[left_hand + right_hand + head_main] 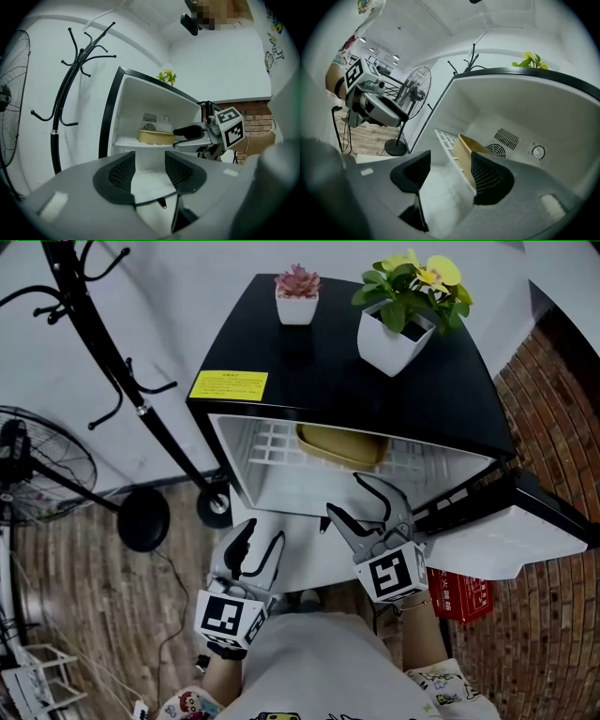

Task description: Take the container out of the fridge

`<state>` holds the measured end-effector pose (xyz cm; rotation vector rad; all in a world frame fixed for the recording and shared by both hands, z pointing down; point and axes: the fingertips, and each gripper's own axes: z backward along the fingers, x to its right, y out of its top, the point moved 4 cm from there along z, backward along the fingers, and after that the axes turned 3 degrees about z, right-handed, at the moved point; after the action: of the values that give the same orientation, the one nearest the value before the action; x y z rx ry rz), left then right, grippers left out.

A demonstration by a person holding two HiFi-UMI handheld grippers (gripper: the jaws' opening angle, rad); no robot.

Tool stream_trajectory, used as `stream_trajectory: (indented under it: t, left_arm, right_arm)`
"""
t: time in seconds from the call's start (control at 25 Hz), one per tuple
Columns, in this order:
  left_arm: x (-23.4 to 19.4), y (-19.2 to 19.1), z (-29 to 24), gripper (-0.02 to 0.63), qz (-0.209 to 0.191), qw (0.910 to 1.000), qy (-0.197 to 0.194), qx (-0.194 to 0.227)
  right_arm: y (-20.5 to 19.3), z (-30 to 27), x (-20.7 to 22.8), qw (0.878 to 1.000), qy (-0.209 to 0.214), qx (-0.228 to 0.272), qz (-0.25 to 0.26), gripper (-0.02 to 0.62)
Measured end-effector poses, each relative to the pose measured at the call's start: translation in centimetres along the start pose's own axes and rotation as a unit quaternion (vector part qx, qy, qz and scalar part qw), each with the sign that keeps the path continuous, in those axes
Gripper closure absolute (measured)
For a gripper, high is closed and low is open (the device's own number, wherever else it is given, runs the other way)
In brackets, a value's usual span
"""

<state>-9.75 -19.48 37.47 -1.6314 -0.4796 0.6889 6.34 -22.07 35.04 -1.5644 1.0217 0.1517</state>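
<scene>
At the far left a standing fan (pixel 37 465) and a black coat stand (pixel 141 409) crowd the wall. The stand's round base (pixel 142 519) sits on the floor just beside the mini fridge (pixel 328 381)'s lower left corner, so that side is tight.

The left gripper (pixel 262 542) hangs low in front of the fridge, outside the opening. Its jaws are partly apart with nothing between them.

The fridge cavity stands open with white walls, and there is free space under the wire shelf (pixel 272 442). The tan container (pixel 342 446) rests on that shelf, toward the back and right of centre, under the overhanging black top edge. On the fridge top stand a pink succulent pot (pixel 297 294) and a yellow-flowered plant (pixel 408 315).

The right gripper (pixel 347 495) is at the mouth of the opening, just in front of and below the container. Its jaws are spread wide and empty, clear of the shelf edge and not touching the container.

To the right the fridge door (pixel 525 521) is swung fully out beside the brick wall. A red box (pixel 459 596) lies on the floor below it.
</scene>
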Motion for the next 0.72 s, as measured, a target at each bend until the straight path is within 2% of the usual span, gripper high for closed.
stream_trajectory:
  t: [0.32, 0.72]
  left_arm:
    - [0.5, -0.2, -0.6, 0.414, 0.001, 1.0000, -0.008, -0.005]
    - [0.6, -0.6, -0.8, 0.414, -0.001, 1.0000, -0.007, -0.007]
  right_arm:
    - [-1.0, -0.8, 2.3, 1.000, -0.007, -0.020, 0.020, 0.330]
    - [-1.7, -1.4, 3.8, 0.998, 0.018, -0.042, 0.047, 0.330]
